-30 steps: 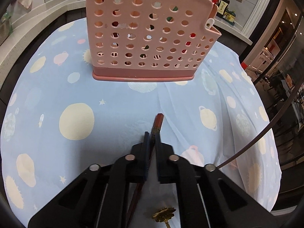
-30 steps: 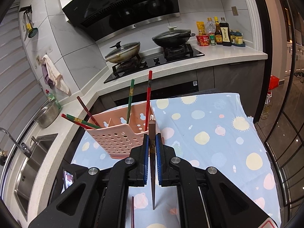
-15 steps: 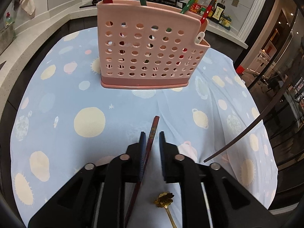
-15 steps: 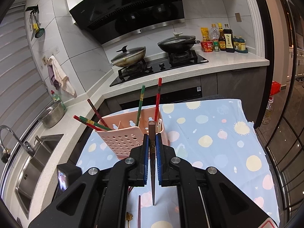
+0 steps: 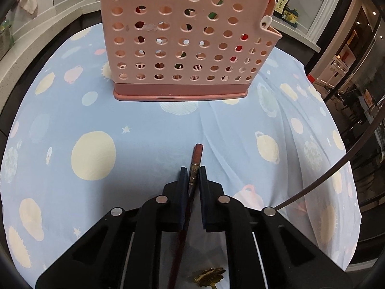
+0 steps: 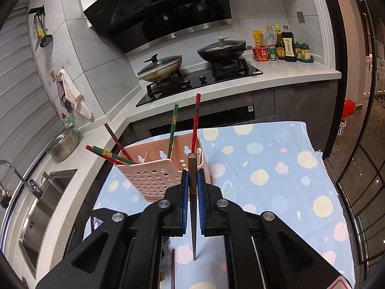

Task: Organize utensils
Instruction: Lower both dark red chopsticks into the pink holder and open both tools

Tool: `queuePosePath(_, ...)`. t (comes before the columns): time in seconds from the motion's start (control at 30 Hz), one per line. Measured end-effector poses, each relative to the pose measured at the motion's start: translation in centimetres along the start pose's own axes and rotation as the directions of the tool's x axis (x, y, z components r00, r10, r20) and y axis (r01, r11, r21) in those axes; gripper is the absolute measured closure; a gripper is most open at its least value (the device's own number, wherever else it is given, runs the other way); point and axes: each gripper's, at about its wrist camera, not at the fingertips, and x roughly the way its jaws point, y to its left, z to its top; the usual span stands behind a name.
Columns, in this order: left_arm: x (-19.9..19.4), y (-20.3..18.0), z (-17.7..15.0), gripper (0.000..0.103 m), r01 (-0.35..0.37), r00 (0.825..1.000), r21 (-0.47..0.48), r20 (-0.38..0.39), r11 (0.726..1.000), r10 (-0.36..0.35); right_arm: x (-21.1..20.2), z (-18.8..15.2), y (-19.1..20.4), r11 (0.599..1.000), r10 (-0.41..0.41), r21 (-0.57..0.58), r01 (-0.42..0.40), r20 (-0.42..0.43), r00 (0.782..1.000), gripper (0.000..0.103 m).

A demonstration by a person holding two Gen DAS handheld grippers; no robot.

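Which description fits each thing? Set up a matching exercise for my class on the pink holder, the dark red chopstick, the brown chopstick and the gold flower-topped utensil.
Things:
1. pink holder
2. dark red chopstick
3. brown chopstick
4. gold flower-topped utensil

Descriptions:
A. clamped in the right gripper
B. lying on the cloth below the left gripper
C. standing on the cloth with chopsticks inside
D. between the left gripper's fingers, tip pointing at the holder

Pairs: 1-C, 2-D, 3-A, 4-B
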Motion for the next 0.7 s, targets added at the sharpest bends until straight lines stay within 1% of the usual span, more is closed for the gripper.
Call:
queuePosePath(0.13, -2.4, 0.1, -0.1, 0.096, 0.001, 0.999, -0.009, 0.034, 1.000, -0.001, -0.1, -0.1, 0.4, 1.000, 0.006, -0.005, -0.006, -0.004, 1.000, 0.096)
queuePosePath(0.37, -9.0, -0.1, -0.6, 0.096, 0.025, 0.991, -0.028, 0.134, 0.999, -0.021, -1.1, -0.3, 1.6, 0.999, 0.024, -0.023, -0.024, 0.002, 1.000, 0.096)
queuePosePath(0.5, -12.8, -0.2, -0.5, 0.096, 0.039, 0.980, -0.036, 0.198, 0.999, -0.031, -2.2, -0.3, 2.3, 0.999, 0.034, -0.037, -0.034, 0.011, 0.999, 0.096)
queuePosePath(0.7, -18.8, 0.1, 0.1, 0.096, 0.061, 0.950, -0.051, 0.310, 0.997, -0.042, -3.7, -0.1, 3.4, 0.997, 0.059, -0.053, -0.057, 0.028, 0.998, 0.096)
